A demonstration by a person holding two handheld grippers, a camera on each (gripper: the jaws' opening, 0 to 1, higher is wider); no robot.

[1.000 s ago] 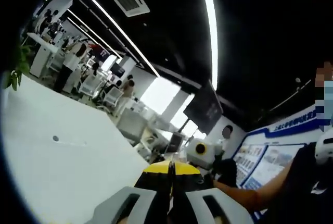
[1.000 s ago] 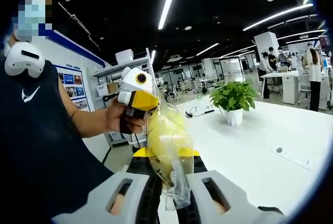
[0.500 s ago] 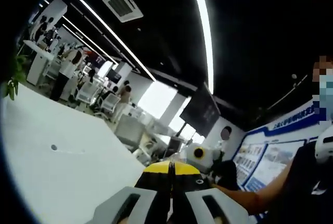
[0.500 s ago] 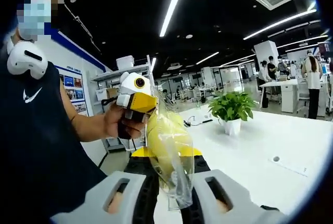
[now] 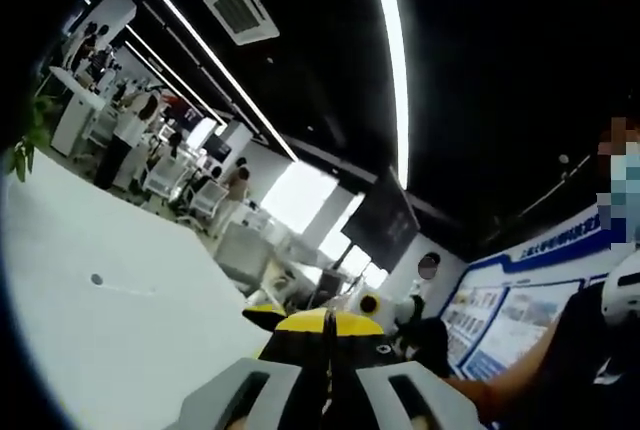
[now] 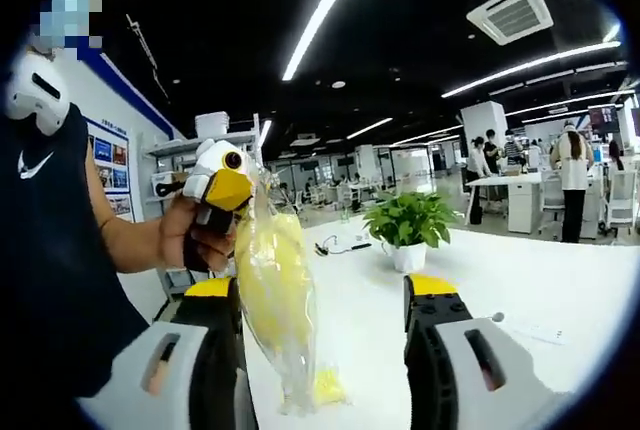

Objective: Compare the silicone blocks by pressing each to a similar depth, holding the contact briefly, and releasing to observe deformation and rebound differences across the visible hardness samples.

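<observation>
Claws differ: right claw [image 6: 322, 350] spread wide beside hanging clear bag [image 6: 272, 300]; left claw [image 6: 236, 200] pinched on bag's top above white bench [image 6: 520, 290].

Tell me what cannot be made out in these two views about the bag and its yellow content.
- Right gripper view: the yellow content of the clear bag is blurred by wrinkled plastic; count and hardness marks unreadable.
- Left gripper view: what the left tool pinches is hidden by its own shut jaws.
- Left gripper view: wall poster text too small.
</observation>
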